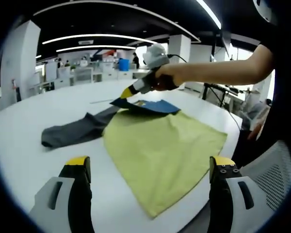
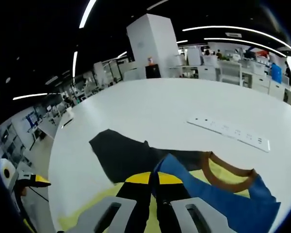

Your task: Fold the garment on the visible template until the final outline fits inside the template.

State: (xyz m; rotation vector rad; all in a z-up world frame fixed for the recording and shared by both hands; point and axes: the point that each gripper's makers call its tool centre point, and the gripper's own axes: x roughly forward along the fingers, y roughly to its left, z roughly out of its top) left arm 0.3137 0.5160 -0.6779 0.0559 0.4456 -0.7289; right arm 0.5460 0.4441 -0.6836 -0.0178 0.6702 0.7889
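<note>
Garment (image 1: 150,108) lies on white table (image 1: 48,107), far side of yellow-green template (image 1: 165,145); blue part w/ brown collar (image 2: 228,177) overlaps template's far edge, dark grey sleeve (image 1: 72,132) stretches left onto bare table. Right gripper (image 1: 127,92), held in person's hand (image 1: 166,77), clenched on blue fabric edge, lifting it slightly. Left gripper (image 1: 148,167) hovers near side over template, jaws wide apart, grasping nothing. White power strip (image 2: 230,131) far on table.
</note>
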